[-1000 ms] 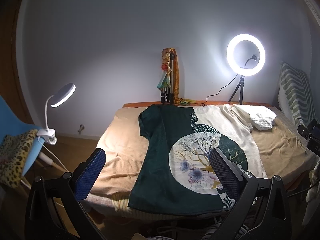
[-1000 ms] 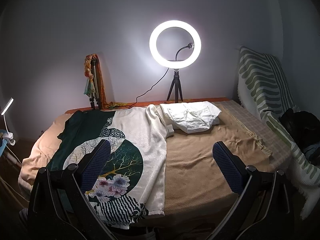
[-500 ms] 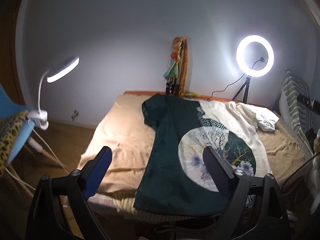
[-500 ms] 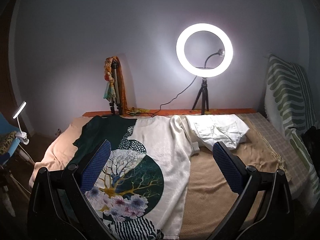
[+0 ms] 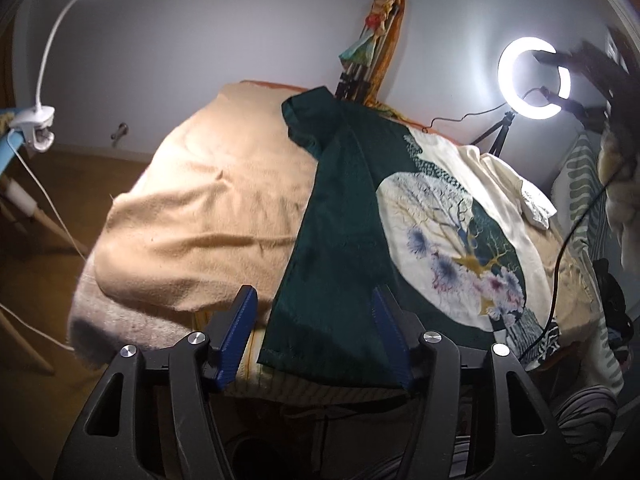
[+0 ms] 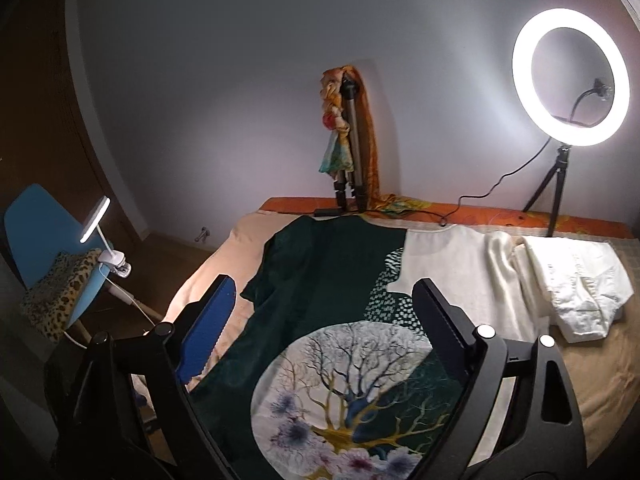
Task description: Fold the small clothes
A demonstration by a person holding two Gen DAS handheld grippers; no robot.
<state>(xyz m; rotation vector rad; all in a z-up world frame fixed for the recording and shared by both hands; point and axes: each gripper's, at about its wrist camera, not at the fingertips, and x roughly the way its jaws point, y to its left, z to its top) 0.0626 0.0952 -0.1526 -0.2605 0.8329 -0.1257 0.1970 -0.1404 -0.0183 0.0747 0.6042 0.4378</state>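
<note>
Nearest the left wrist camera, the left gripper (image 5: 316,332) is held low at the near edge of the bed, tilted so the scene leans. Its jaws stand wide apart with nothing between the blue pads (image 5: 240,334); the right-hand pad overlaps the hem of the t-shirt (image 5: 344,240) in the view, though whether it actually touches the cloth cannot be told.

The right gripper (image 6: 320,316) hovers above the shirt's printed middle, jaws likewise spread wide and holding nothing, one blue pad over the dark green side and the other over the patterned part.

The t-shirt (image 6: 332,280) lies flat and unfolded on the tan blanket (image 5: 208,216), collar toward the wall, half dark green and half cream, with a round tree-and-flower print across the front.

Just beside its cream sleeve, a folded white garment (image 6: 576,284) rests on the blanket.

Farther back, a folded tripod (image 6: 352,148) draped with a colourful scarf leans at the wall, and a lit ring light (image 6: 572,80) stands on its small tripod. Off the bed's left side, a clip lamp (image 6: 100,224) is clamped to a blue chair (image 6: 40,220).
</note>
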